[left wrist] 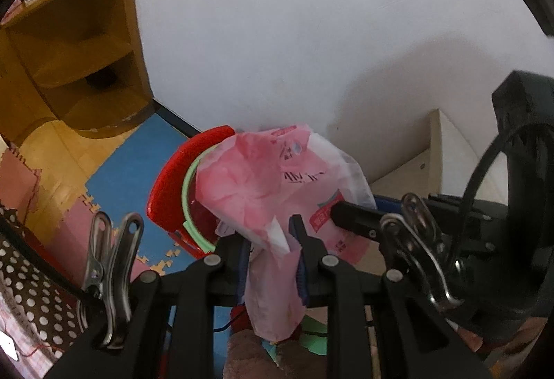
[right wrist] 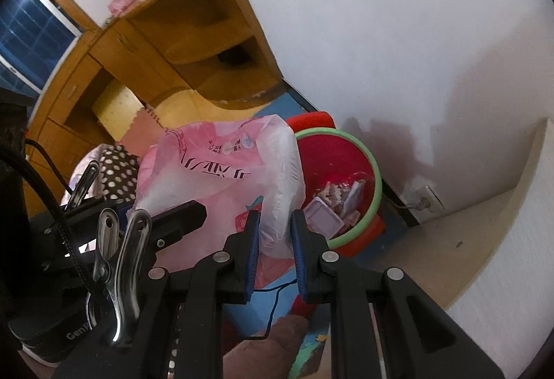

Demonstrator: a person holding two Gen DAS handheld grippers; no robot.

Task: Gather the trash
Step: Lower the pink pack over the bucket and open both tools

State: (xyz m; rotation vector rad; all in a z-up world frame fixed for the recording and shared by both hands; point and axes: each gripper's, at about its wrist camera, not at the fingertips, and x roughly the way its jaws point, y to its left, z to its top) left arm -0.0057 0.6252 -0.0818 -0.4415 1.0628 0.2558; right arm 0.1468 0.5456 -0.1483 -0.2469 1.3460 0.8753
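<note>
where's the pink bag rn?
Pink plastic bag is held up between both tongs, left tongs and right tongs, just left of the red bin by the white wall in the right wrist view.

The pink plastic bag (left wrist: 273,192) hides most of the red bin (left wrist: 173,192); its print is too blurred to read

Bag: a crumpled pink and white plastic bag (left wrist: 277,192) with dark printed lettering is held up above the floor, pinched at two edges, its upper part bulging and a loose tail hanging down.

Bin: a round red bin (right wrist: 346,150) with a pale green rim is seen standing on the blue floor mat against the white wall, just beside the bag.

Bin contents: a small lilac box (right wrist: 323,216) and scraps of wrappers are seen lying at the bottom.
</note>
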